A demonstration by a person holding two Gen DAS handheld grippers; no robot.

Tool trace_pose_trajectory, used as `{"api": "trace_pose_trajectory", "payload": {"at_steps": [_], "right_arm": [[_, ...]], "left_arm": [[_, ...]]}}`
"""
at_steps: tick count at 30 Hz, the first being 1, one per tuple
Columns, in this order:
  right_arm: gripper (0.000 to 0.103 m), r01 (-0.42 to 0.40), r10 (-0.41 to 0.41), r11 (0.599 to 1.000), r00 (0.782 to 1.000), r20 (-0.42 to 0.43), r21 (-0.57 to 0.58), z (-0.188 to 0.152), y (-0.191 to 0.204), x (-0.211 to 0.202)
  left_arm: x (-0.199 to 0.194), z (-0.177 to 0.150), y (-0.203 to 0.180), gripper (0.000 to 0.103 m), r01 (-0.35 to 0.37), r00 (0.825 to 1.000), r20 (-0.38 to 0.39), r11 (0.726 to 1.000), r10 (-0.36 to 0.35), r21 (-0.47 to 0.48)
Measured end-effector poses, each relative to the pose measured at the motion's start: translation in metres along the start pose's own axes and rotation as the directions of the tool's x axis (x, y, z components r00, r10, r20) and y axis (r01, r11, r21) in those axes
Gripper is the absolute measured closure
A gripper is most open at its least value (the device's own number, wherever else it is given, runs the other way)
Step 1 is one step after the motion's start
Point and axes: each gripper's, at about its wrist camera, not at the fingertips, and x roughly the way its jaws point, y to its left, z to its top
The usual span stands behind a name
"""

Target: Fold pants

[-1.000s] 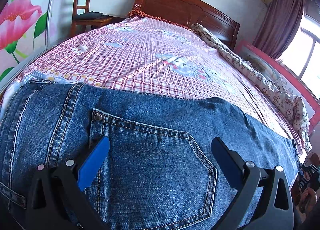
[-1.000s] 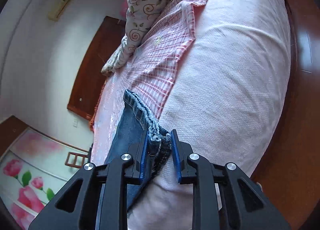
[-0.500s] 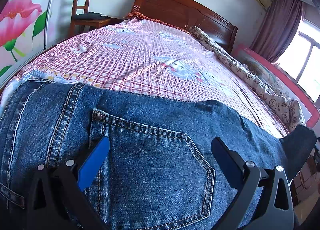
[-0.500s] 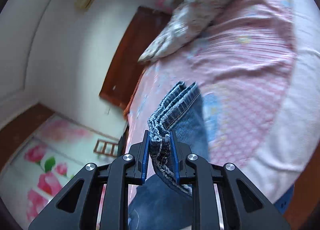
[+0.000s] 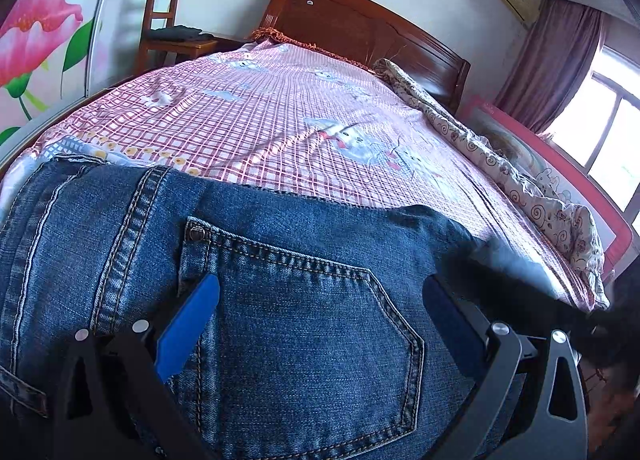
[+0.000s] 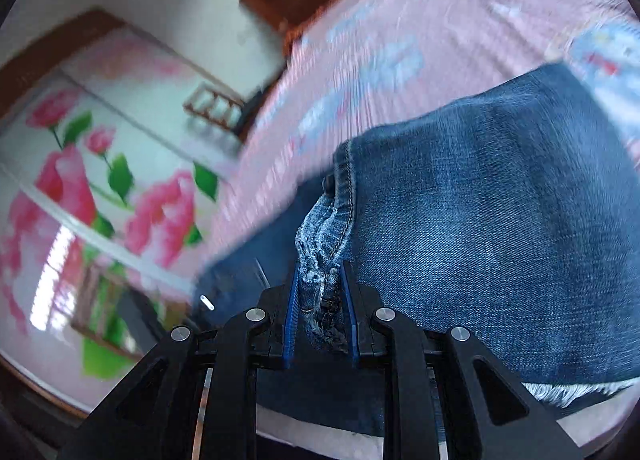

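Blue jeans point(image 5: 280, 300) lie across the near end of a bed, back pocket up. My left gripper point(image 5: 320, 296) stands open just above that pocket, its blue pads wide apart with nothing pinched. In the right wrist view my right gripper point(image 6: 320, 288) is shut on the frayed leg hems point(image 6: 320, 260) of the jeans, bunched between its blue pads. The lifted leg fabric point(image 6: 500, 240) drapes off to the right over the rest of the denim. A dark blurred shape point(image 5: 520, 288) at the right of the left wrist view is that gripper coming in.
The bed has a pink checked sheet point(image 5: 260, 124), a rumpled floral quilt point(image 5: 500, 164) along its right side and a wooden headboard point(image 5: 360, 28). A wooden chair point(image 5: 168, 28) stands at the far left beside a flower-painted wardrobe point(image 5: 44, 32). A window point(image 5: 600, 128) is on the right.
My right gripper has swung fast from the bed's far corner towards the waist end, carrying the leg hems over the jeans and rolling as it went. The left gripper has stayed put.
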Motion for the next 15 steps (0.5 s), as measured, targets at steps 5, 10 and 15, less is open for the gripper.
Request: {"api": "trace_pose_trajectory", "payload": {"at_steps": [5, 10, 15], "right_arm": [[0.084, 0.039, -0.04, 0.999, 0.999, -0.016, -0.036, -0.014, 0.003, 0.008], [0.075, 0.045, -0.06, 0.972, 0.997, -0.057, -0.233, -0.015, 0.031, 0.001], [0.062, -0.024, -0.001, 0.982, 0.991, -0.131, -0.189, -0.022, 0.017, 0.003]], "left_arm": [[0.0, 0.0, 0.0, 0.002, 0.002, 1.0, 0.002, 1.0, -0.002, -0.001], [0.0, 0.0, 0.001, 0.002, 0.006, 1.0, 0.006, 1.0, -0.006, -0.004], [-0.002, 0.0, 0.002, 0.002, 0.011, 1.0, 0.004, 1.0, -0.011, -0.004]]}}
